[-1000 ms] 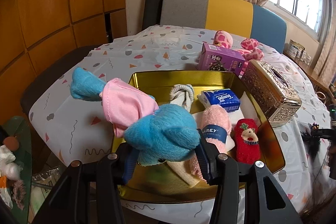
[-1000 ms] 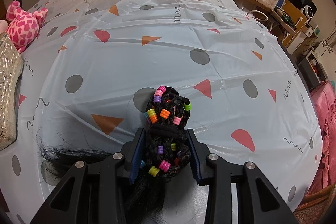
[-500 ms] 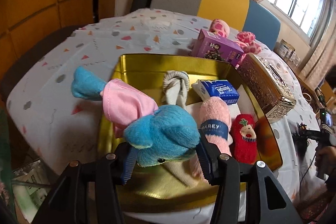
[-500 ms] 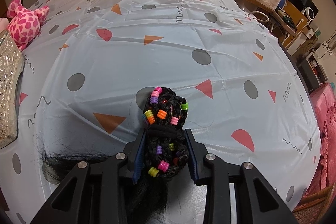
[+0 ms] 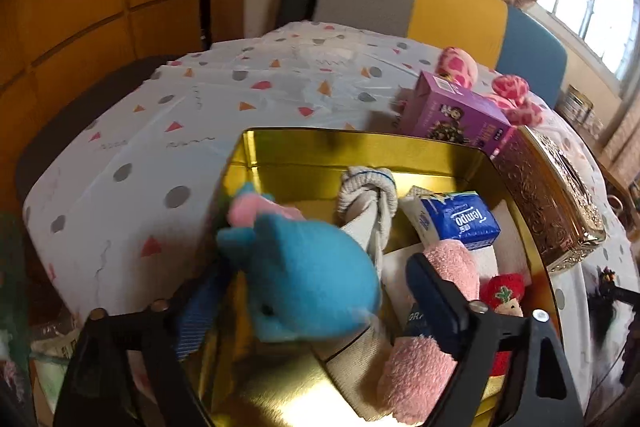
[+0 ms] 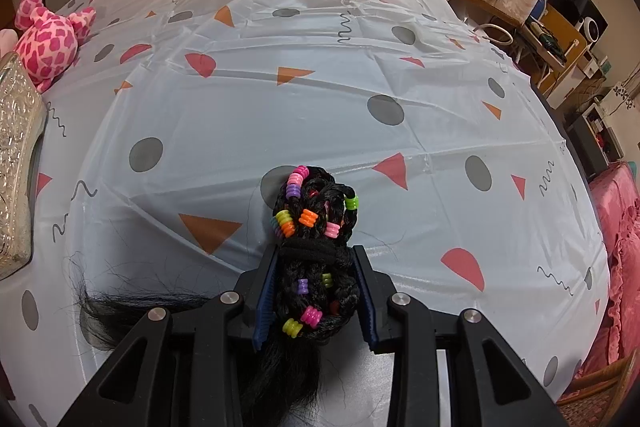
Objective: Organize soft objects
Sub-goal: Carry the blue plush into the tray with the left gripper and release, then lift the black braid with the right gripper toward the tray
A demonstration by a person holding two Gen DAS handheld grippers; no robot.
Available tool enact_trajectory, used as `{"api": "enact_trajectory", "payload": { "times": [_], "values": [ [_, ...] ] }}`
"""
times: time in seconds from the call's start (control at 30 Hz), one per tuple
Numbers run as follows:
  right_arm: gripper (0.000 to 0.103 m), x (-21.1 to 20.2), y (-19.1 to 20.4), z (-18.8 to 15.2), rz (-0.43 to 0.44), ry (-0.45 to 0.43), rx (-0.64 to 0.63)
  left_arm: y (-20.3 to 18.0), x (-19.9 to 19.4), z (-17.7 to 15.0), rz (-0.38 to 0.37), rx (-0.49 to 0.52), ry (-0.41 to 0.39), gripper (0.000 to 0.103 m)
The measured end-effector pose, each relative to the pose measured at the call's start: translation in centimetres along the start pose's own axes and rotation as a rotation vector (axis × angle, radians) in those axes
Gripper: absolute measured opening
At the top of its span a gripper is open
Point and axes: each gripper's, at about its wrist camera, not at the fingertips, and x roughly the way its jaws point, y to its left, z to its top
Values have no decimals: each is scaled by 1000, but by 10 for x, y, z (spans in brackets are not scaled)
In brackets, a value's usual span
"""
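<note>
Now left gripper [image 5: 320,291] angled down, jaws opening around blue plush [image 5: 304,279]; right gripper [image 6: 316,267] jaws clamped on beaded braid [image 6: 316,239]

1. Blue plush toy [image 5: 308,279], pink cloth on it, blurred, over gold tray's [image 5: 360,147] near left.
2. Pink fuzzy sock [image 5: 432,347], red sock [image 5: 504,295], knotted grey sock [image 5: 370,203] inside tray.
3. Black beaded braid bundle [image 6: 314,251] on tablecloth, near edge.

A purple carton [image 5: 456,111] stands behind an ornate metal tissue box [image 5: 552,203] on the patterned tablecloth [image 6: 360,99].
</note>
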Motion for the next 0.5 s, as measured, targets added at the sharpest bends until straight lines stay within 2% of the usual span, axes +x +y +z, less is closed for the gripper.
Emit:
{"api": "enact_trajectory", "payload": {
  "times": [0.3,0.5],
  "values": [
    [34,-2,1,-1,-7,-4,4,10,-38,-16,93,-63,-59,95],
    [34,-4,2,1,6,-6,15,6,-64,-22,86,-46,-113,95]
  ]
}}
